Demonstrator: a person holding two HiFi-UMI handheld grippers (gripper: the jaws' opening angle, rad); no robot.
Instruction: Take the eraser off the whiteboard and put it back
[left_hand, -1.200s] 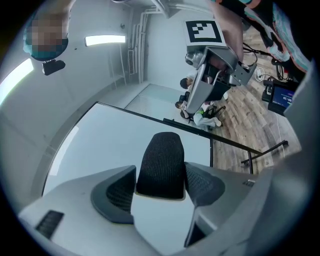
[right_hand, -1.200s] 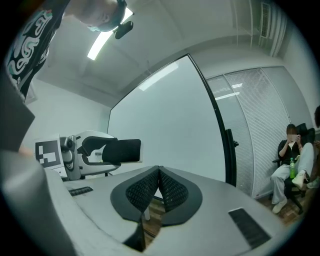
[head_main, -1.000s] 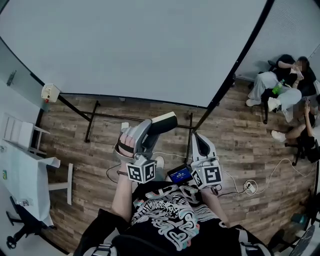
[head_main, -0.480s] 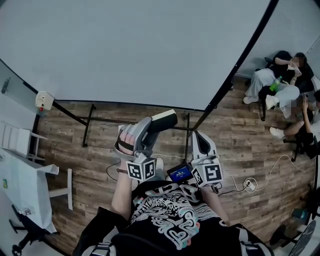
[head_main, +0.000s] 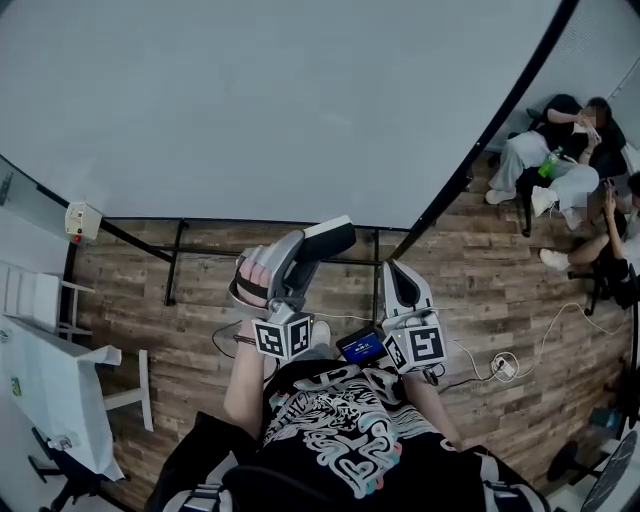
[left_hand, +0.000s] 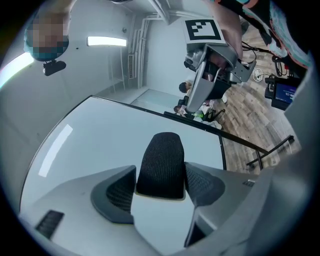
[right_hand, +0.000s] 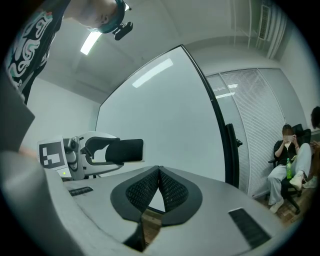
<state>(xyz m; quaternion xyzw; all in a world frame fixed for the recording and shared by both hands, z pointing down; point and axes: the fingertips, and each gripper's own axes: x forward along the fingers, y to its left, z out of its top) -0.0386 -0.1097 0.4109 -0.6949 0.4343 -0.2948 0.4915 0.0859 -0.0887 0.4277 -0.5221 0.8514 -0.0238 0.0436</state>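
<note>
The eraser (head_main: 328, 242), a block with a black felt face and a pale back, sits clamped in my left gripper (head_main: 318, 246), a little short of the large whiteboard (head_main: 260, 110). In the left gripper view the eraser (left_hand: 161, 165) stands upright between the two pads, felt side toward the camera, with the whiteboard (left_hand: 90, 145) behind it. My right gripper (head_main: 398, 275) hangs beside it to the right, shut and empty. The right gripper view shows those pads meeting at the tips (right_hand: 159, 169), and the left gripper's eraser (right_hand: 123, 150) off to the left before the whiteboard (right_hand: 165, 115).
The whiteboard's black stand legs (head_main: 178, 262) cross the wood floor under the board. A white table (head_main: 50, 390) and chair stand at the left. People sit on chairs (head_main: 560, 160) at the far right. Cables and a socket (head_main: 500, 368) lie on the floor at the right.
Both grippers have shifted slightly toward the whiteboard, which now fills more of the head view. The eraser stays held in the left gripper.
</note>
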